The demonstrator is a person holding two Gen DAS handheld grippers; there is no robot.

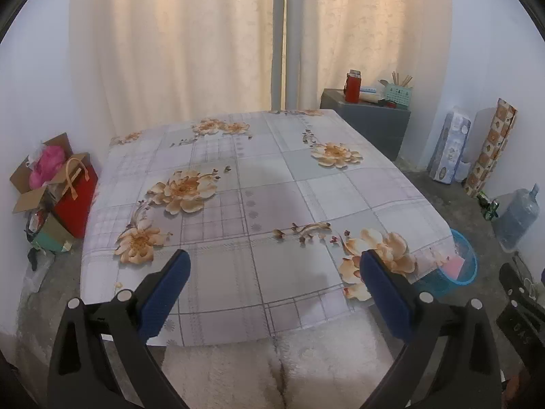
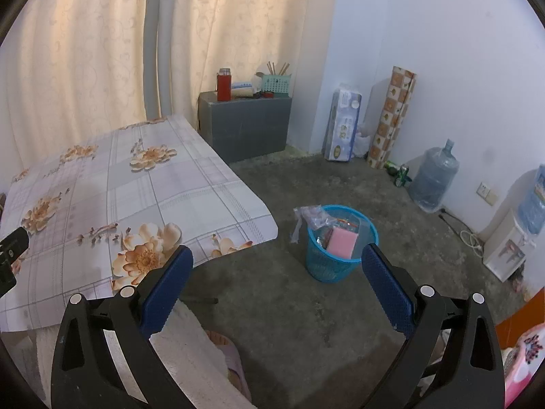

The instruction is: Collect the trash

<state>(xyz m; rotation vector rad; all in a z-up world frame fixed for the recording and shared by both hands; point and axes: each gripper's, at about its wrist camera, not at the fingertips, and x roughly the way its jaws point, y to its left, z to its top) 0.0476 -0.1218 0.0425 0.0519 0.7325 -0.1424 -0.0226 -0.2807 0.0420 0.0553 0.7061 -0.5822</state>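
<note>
A blue mesh trash basket (image 2: 327,269) stands on the concrete floor to the right of the table. It holds a pink sponge (image 2: 341,242) and crumpled clear wrappers (image 2: 311,216). In the left wrist view the basket (image 1: 468,255) peeks out past the table's right front corner. My left gripper (image 1: 274,269) is open and empty above the near edge of the flowered tablecloth (image 1: 259,184). My right gripper (image 2: 277,264) is open and empty above the floor, just short of the basket. No loose trash shows on the tablecloth.
A grey cabinet (image 2: 248,126) with a red bottle (image 2: 223,85) and a green holder stands behind the table. A tissue pack (image 2: 342,122), a rolled mat, cans and a water jug (image 2: 434,177) line the right wall. Boxes and a red bag (image 1: 76,194) sit left.
</note>
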